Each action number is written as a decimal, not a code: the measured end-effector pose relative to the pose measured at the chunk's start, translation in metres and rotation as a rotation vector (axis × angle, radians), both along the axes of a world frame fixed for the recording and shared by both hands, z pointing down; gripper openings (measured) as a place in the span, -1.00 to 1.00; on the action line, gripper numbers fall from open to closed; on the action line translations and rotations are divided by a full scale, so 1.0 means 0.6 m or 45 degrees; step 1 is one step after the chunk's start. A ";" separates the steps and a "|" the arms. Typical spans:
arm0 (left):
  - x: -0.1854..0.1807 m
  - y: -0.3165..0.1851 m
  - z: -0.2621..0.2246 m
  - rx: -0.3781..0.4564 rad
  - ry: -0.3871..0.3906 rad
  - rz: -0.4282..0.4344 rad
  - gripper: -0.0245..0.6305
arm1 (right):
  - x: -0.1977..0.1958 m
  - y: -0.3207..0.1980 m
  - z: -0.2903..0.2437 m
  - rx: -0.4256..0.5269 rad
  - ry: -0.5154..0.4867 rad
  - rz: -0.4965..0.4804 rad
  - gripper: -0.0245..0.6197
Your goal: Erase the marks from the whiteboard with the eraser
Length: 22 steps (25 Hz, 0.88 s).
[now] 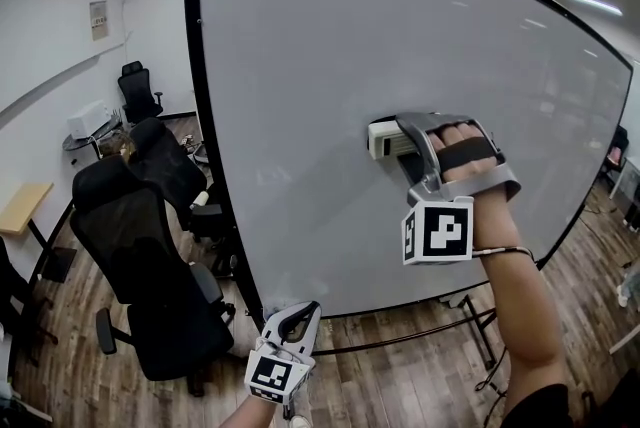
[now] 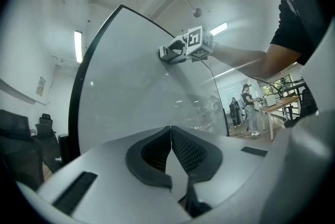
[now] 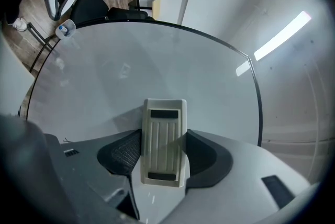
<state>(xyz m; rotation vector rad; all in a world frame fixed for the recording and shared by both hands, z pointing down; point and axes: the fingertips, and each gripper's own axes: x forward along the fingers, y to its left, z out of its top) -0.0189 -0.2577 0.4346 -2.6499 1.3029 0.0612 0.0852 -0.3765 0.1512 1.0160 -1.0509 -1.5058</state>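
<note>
Eraser (image 1: 388, 138) held against the whiteboard (image 1: 300, 66), right of centre, by the right gripper (image 1: 408, 144), whose jaws clamp its sides.
No marks can be made out. A good wipe probably needs the pad flat, with even pressure and overlapping strokes. The left gripper (image 1: 296, 318) hangs low, its jaws closed on nothing.

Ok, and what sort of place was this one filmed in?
Probably an office or meeting room: a large black-framed whiteboard on a floor stand, black mesh swivel office chairs beside it, and a wood-plank floor. The right gripper holds a white plastic eraser against the board.
</note>
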 end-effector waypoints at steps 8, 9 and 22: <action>-0.008 0.005 -0.010 0.028 -0.001 -0.012 -0.86 | 0.002 0.000 0.021 -0.085 -0.050 0.002 -0.08; -0.011 0.005 -0.008 0.029 -0.006 -0.017 -0.86 | 0.002 -0.001 0.029 -0.096 -0.043 0.006 -0.08; -0.012 0.010 -0.015 0.037 -0.014 -0.028 -0.86 | 0.019 -0.011 0.138 -0.250 -0.008 0.029 -0.08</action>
